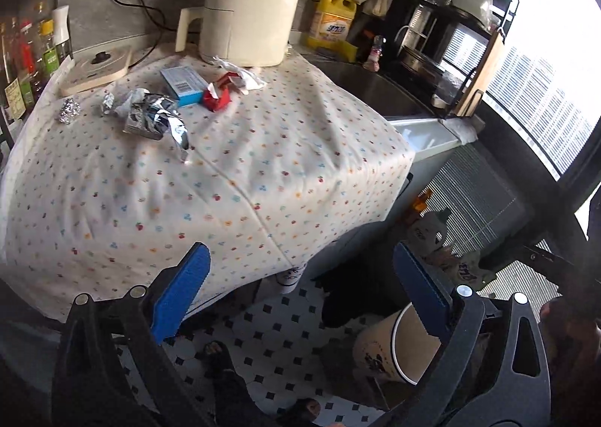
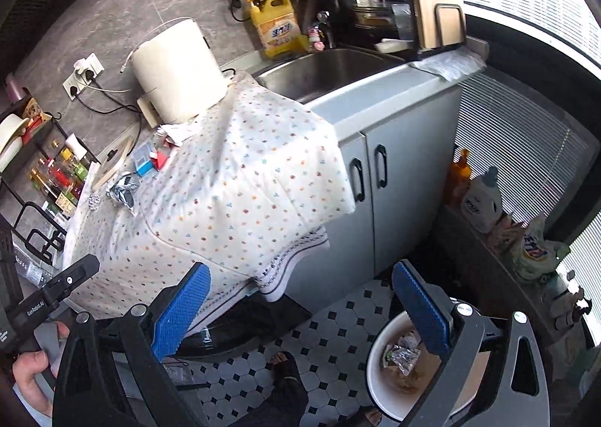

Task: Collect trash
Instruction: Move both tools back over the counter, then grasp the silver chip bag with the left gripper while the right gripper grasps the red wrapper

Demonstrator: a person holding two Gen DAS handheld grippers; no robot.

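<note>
Trash lies at the back of a cloth-covered table (image 1: 233, 179): a foil ball (image 1: 69, 110), crumpled silver wrappers (image 1: 152, 115), a blue box (image 1: 184, 83), a red packet (image 1: 218, 98) and white crumpled paper (image 1: 244, 75). The same pile shows in the right wrist view, with the wrappers (image 2: 124, 190) and foil ball (image 2: 94, 200). A round bin stands on the floor (image 1: 390, 348); in the right wrist view it (image 2: 375, 382) holds crumpled foil (image 2: 400, 355). My left gripper (image 1: 300, 299) is open and empty near the table's front edge. My right gripper (image 2: 300, 310) is open and empty above the floor beside the bin.
A cream appliance (image 1: 248, 9) and a wooden board (image 1: 95, 68) stand behind the trash. Bottles (image 1: 26, 62) line the left. A sink (image 2: 326, 70), yellow detergent jug (image 2: 278, 26) and grey cabinet (image 2: 375, 179) are to the right. Bottles and bags (image 2: 484, 197) sit by the window.
</note>
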